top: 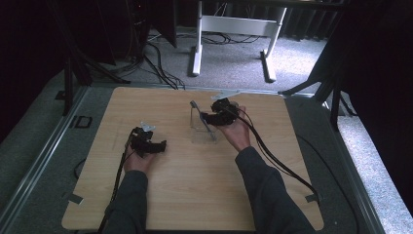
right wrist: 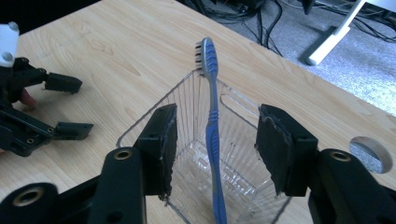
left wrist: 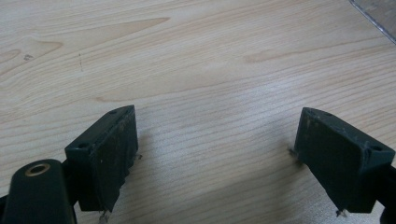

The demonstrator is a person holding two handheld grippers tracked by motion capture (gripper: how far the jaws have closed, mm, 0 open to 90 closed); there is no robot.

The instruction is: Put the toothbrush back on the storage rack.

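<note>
Toothbrush [right wrist: 214, 140]: one, blue, standing tilted in one clear cup [right wrist: 187, 105], head up against the far rim. The cup sits on the far middle of the table [top: 195, 195]. The right gripper [right wrist: 215, 149] has its jaws spread either side of the brush; they seem not to touch it. The left gripper [left wrist: 215, 158] is wide open over bare wood, holding nothing, well apart from the cup. One round hole [right wrist: 371, 151] lies near the table's edge.

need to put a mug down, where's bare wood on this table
Free: the near edge of the table between the two sleeves, and the far left corner. Crowded: centre right, where the right gripper straddles the clear holder with its toothbrush.
</note>
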